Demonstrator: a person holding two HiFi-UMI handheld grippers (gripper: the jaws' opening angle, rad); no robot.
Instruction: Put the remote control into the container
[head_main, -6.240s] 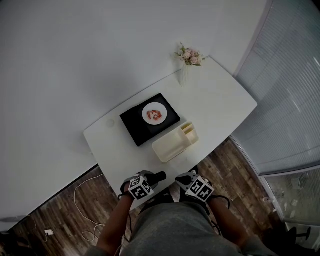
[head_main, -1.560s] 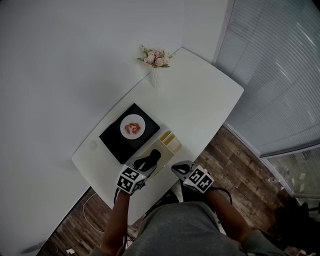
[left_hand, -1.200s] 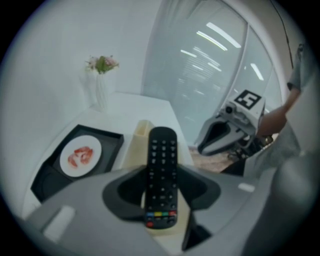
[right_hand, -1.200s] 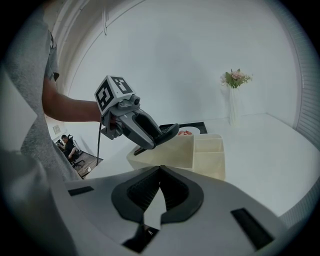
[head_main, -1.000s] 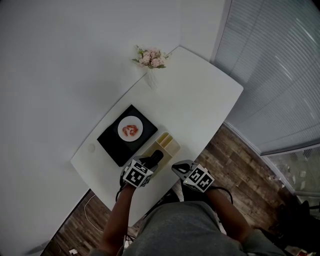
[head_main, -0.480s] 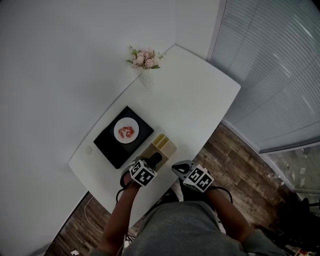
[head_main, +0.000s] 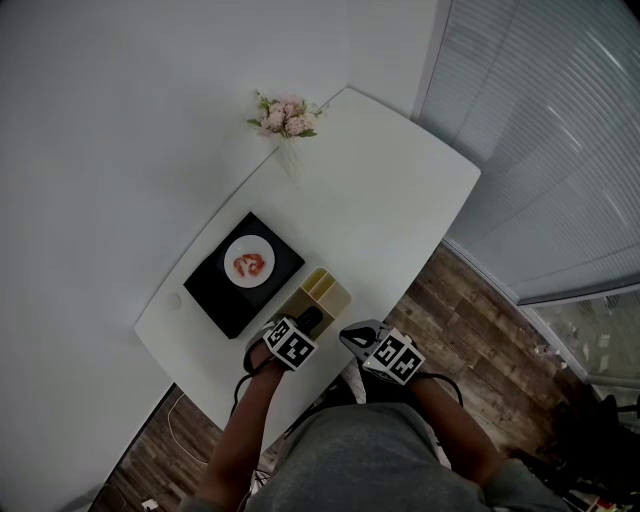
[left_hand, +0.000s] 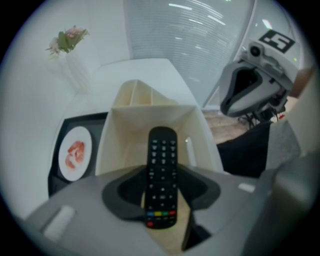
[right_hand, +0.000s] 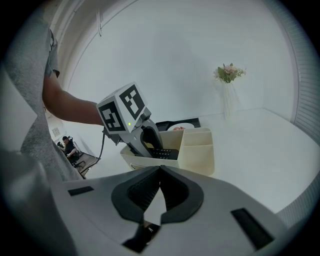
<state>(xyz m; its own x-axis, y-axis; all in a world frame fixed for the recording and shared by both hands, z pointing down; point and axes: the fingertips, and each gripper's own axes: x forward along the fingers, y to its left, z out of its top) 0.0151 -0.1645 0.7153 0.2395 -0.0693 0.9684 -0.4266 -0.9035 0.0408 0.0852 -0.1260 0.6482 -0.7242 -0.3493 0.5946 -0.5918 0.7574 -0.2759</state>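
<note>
The remote control (left_hand: 161, 170) is seen to be of matt black plastic. The container (left_hand: 125, 140) is made of smooth cream plastic. Beside the container, a matt black tray (head_main: 210, 290) and a smooth white plate (head_main: 249, 264) are seen. The table (head_main: 380, 190) under the container is smooth and white; the floor (head_main: 470, 320) below is grained wood.

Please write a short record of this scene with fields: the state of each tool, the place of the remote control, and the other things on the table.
left tool: shut on the remote control, pointing steeply down
remote control: far end inside the cream container, not yet released
right tool: jaws together, empty, apart from the container
other things: black tray with white plate; flowers
table: white
</note>
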